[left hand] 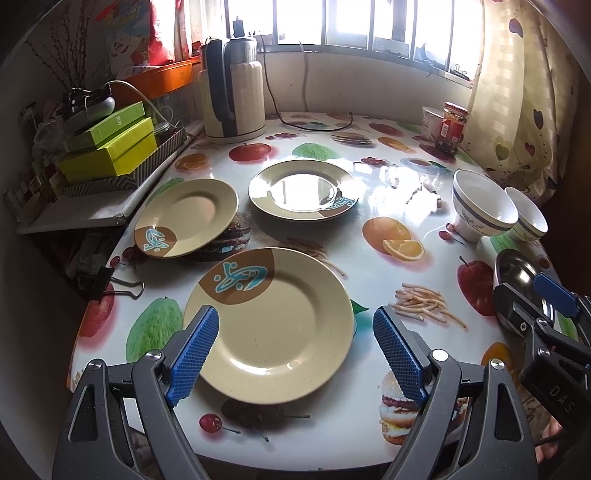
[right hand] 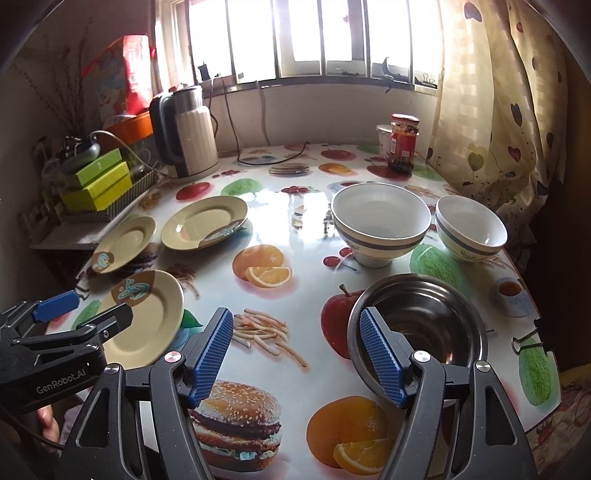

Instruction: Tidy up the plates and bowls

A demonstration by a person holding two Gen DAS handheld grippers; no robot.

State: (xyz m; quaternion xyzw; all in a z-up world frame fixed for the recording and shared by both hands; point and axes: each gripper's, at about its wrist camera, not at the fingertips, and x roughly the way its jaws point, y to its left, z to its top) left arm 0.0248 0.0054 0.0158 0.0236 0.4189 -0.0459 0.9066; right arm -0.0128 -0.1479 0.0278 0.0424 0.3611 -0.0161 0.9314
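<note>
The left gripper [left hand: 291,354] is wide open over the plate [left hand: 273,325] at the bottom middle. The plate looks hard, smooth and slippery; pinch its rim. The right gripper [right hand: 295,354], wide too, sits beside the steel bowl [right hand: 421,325].

Blown-out backlit window [left hand: 354,22], fisheye-warped edges

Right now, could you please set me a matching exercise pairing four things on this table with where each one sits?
Things:
1. steel bowl
2. kettle
3. red-lidded jar
4. nearest plate

Places:
A. far left corner, by the window
B. ahead of the open left gripper
C. far side, near the curtain
D. just ahead of the open right gripper

Pairs: 1-D, 2-A, 3-C, 4-B
</note>
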